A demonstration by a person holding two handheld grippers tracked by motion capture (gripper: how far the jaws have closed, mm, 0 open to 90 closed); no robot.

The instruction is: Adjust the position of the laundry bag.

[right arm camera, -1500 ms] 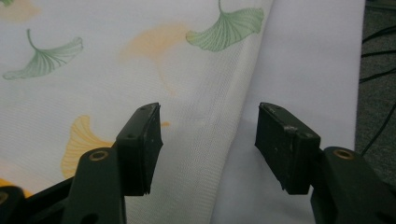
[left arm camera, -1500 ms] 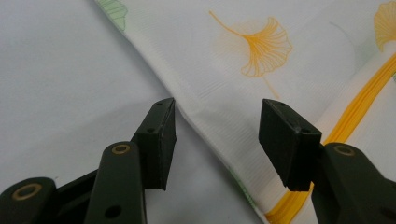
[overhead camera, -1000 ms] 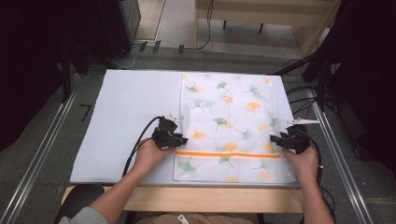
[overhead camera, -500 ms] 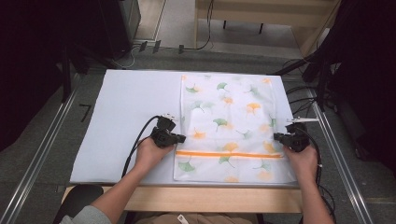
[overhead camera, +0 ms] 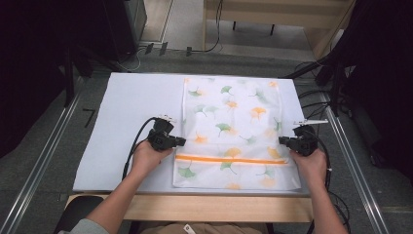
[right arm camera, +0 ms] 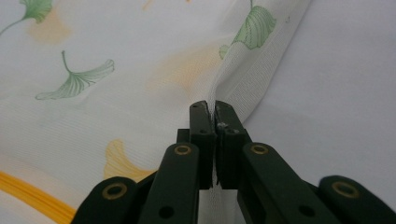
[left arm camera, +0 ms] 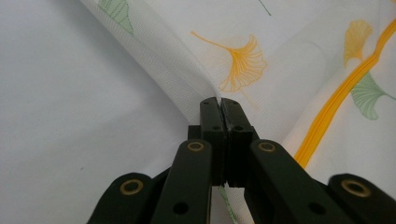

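On the near part of the white table [overhead camera: 122, 107], just above the orange zipper [overhead camera: 229, 159], the fingers of the left gripper [overhead camera: 181, 142] and the right gripper [overhead camera: 282, 140] are fully pressed together, each pinching only a thin fold at one side edge of the mesh bag [overhead camera: 234, 112] with ginkgo leaves. If the two hands lift unevenly, I think the slippery mesh could slide out of one grip. Farther from the zipper, the flat far half of the bag may then drag and wrinkle.
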